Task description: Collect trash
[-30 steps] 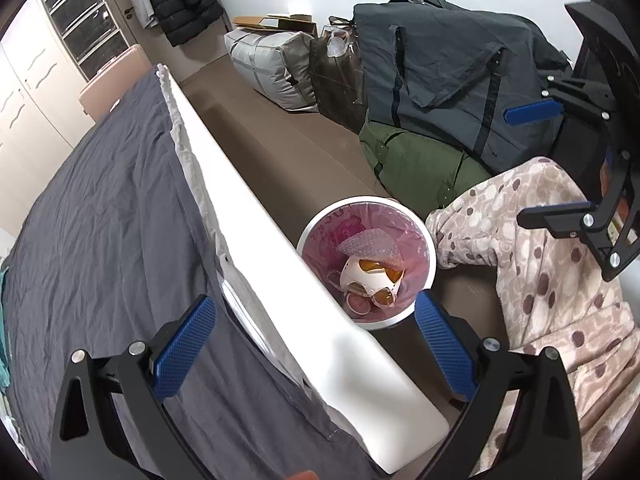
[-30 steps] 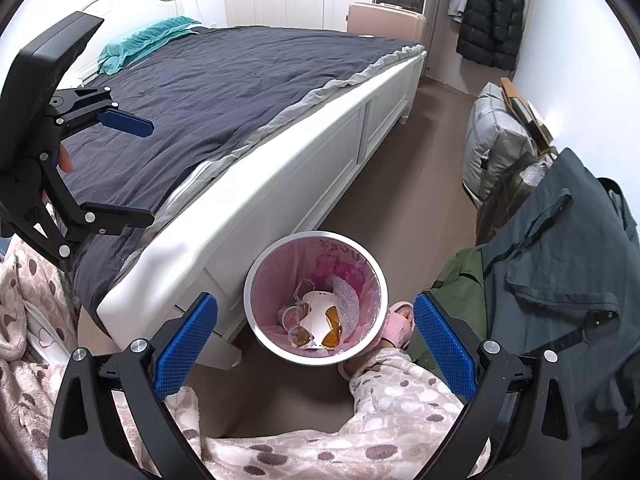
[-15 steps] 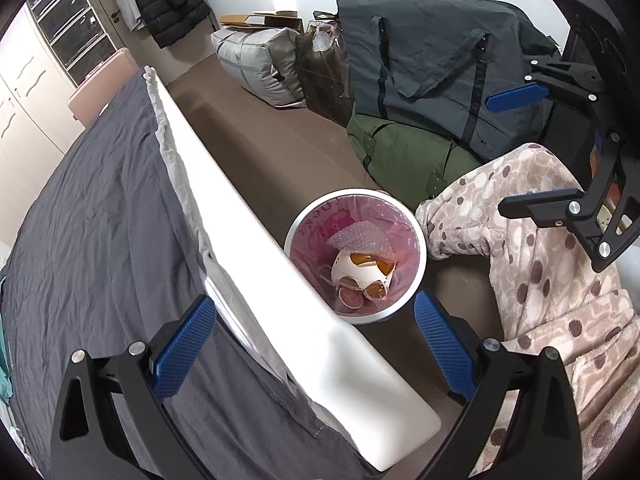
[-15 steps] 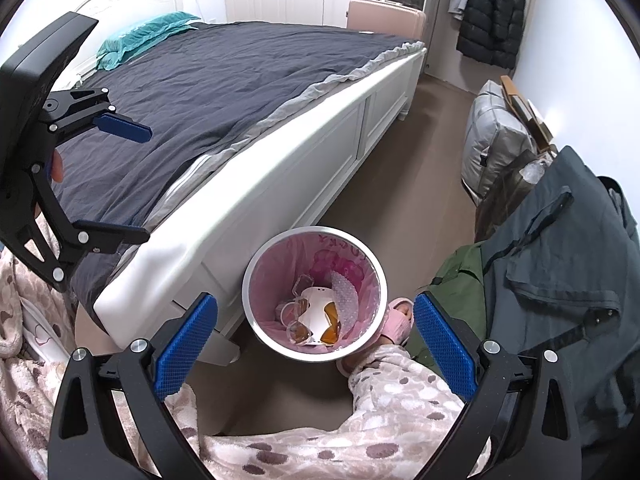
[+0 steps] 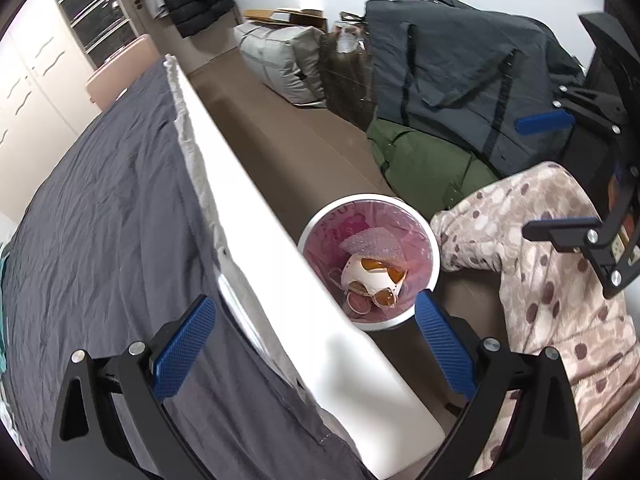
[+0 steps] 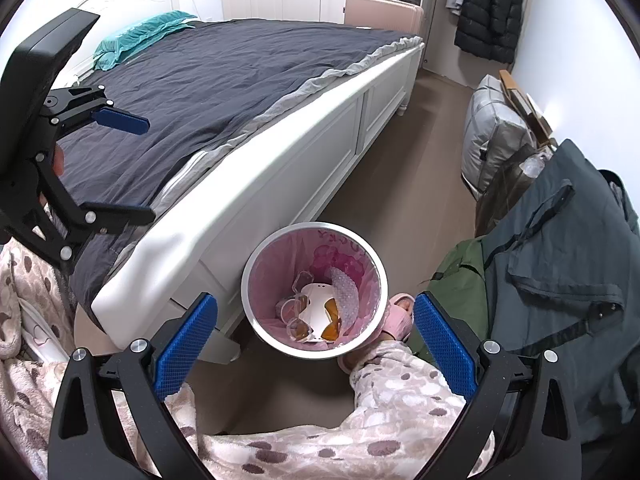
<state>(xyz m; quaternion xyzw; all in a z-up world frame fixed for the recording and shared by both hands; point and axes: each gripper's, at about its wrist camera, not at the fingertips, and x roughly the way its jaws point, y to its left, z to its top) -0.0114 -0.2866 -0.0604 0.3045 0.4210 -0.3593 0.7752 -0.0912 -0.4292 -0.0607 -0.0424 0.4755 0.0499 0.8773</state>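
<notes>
At centre frame the trash bin (image 6: pixel 314 290) stands open-topped, reachable from straight above — the white bed frame (image 6: pixel 280 184) crowds its left, a green bag (image 6: pixel 460 280) and slippered foot (image 6: pixel 396 316) its right. Brown floor (image 6: pixel 400 184) stretches free toward the upper right.

Bin (image 6: pixel 256 264) beside bed (image 6: pixel 224 76), goggles (image 6: pixel 316 316) inside

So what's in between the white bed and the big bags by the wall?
Brown floor, and on it the trash bin with its pink liner, close beside the bed frame. The right wrist view shows it best.
</notes>
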